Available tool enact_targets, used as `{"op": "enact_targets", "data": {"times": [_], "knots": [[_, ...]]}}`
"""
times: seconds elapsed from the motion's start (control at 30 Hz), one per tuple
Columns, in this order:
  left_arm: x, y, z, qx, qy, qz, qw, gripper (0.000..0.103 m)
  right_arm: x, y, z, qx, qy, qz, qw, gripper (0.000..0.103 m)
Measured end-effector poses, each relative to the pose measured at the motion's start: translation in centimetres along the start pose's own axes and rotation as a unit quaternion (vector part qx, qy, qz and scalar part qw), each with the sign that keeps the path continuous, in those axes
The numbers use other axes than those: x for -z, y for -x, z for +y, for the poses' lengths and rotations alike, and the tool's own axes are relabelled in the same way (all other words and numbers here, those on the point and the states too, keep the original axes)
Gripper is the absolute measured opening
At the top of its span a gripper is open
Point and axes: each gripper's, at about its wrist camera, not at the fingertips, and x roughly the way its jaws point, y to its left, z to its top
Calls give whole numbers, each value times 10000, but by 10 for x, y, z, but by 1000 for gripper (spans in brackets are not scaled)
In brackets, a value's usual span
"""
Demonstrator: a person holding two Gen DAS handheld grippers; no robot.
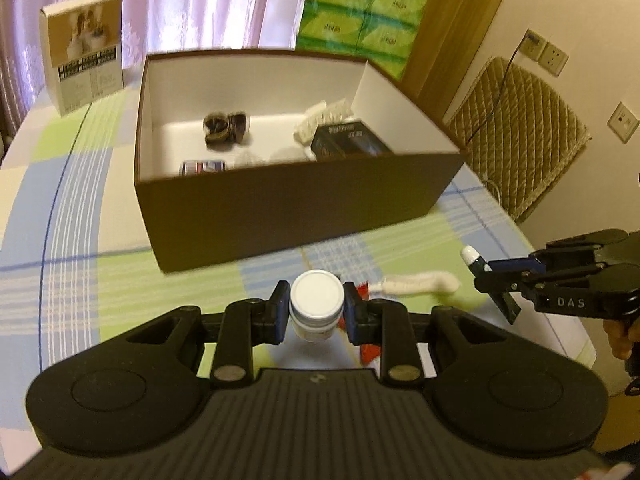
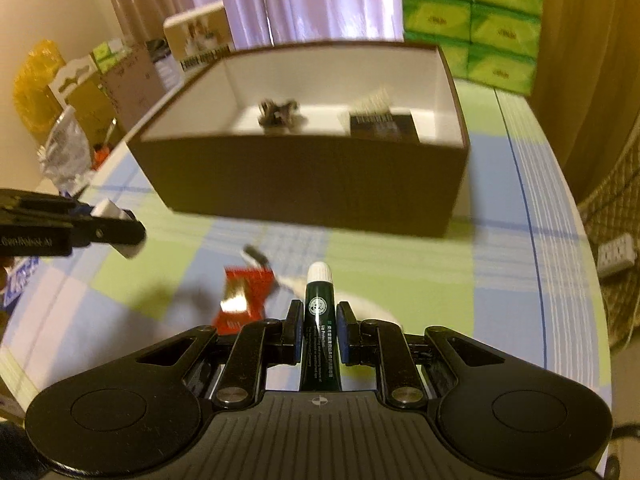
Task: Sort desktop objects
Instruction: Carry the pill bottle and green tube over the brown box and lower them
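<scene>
My left gripper [image 1: 317, 306] is shut on a small white jar [image 1: 317, 300] with a round lid, held above the checked tablecloth in front of the brown box [image 1: 296, 196]. My right gripper [image 2: 318, 330] is shut on a dark green tube [image 2: 319, 320] with a white cap, also short of the box [image 2: 304, 184]. In the left wrist view the right gripper [image 1: 486, 278] shows at the right edge with the tube's cap [image 1: 469, 255]. The left gripper [image 2: 120, 228] with the jar [image 2: 108, 209] shows at the left of the right wrist view. Inside the box lie dark round items [image 1: 224, 126], a black packet [image 1: 348, 142] and white pieces.
On the cloth lie a red packet [image 2: 244, 300] and a white rolled cloth [image 1: 420, 283]. Green tissue packs [image 1: 360, 20] and a tan-and-white carton [image 1: 84, 52] stand behind the box. Bags and cartons [image 2: 80, 92] crowd the far left; a quilted chair [image 1: 520, 128] stands on the right.
</scene>
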Motion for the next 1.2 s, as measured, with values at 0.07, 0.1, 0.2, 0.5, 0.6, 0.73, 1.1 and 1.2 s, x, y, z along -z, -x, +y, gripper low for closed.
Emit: {"op": "enact_targets", "data": {"times": [0.07,0.1,0.2,0.5,0.6,0.73,1.1,1.2], "knots": [[-7,2,1,7,-24,-95,10000,23,-11,2,2,-35,45,-95,9999,14],[-12,4,1,-3,-35,-156,9999,23,-17,3,3,-57,74,-148,9998,14],[-27,6,3,-58,-80,-312,9995,23,-36,6,8,-123,200,-316,9992,14],[-71,11,7,-204,-285,-710,9969,23,-89,3,16,-173,560,-649,9962,14],[-82,9,9,-243,-313,-758,9963,23,-102,-2,15,-194,619,-705,9954,14],[-95,4,12,-310,-335,-796,9958,23,-120,-7,12,-203,687,-782,9944,14],[-140,-29,34,-486,-127,-713,9962,23,-168,-40,4,-364,716,-813,9934,14],[-151,-39,43,-553,-48,-699,9960,23,-179,-53,1,-404,698,-784,9937,14]]}}
